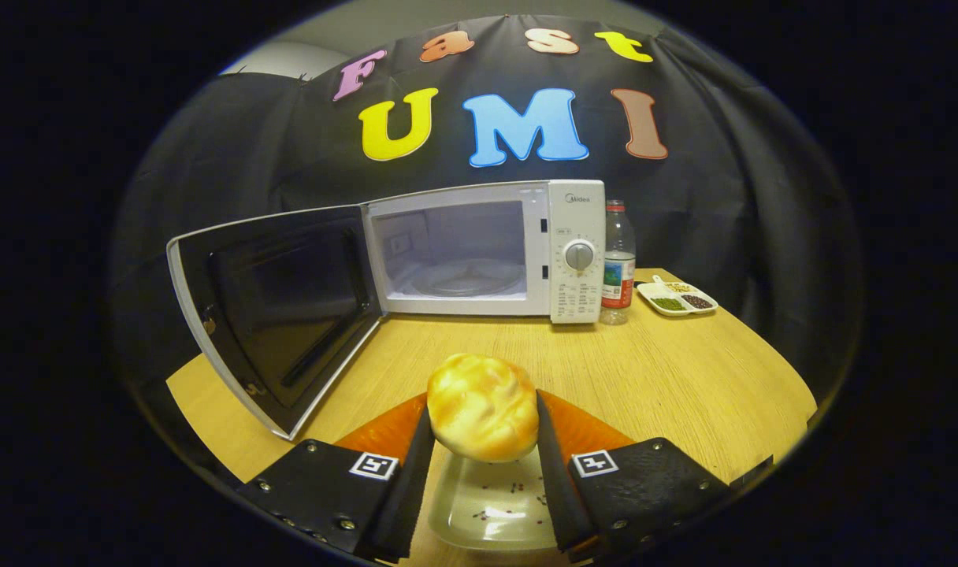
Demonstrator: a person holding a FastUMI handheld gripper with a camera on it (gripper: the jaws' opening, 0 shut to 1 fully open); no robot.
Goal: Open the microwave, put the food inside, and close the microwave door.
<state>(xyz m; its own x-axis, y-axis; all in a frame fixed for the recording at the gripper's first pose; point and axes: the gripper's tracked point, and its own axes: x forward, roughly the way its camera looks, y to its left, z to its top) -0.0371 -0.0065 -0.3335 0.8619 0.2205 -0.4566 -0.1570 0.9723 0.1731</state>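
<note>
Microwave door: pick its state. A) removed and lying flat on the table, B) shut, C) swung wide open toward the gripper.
C: the microwave door stands swung wide open, baring the cavity and turntable, while the gripper holds the bread roll between its fingers above a plate.

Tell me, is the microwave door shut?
No, the microwave door stands swung wide open, while the gripper holds the bun.

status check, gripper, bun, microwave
Gripper shut on bun, lifted over plate. Microwave door wide open, cavity empty. Path ahead clear.
</note>
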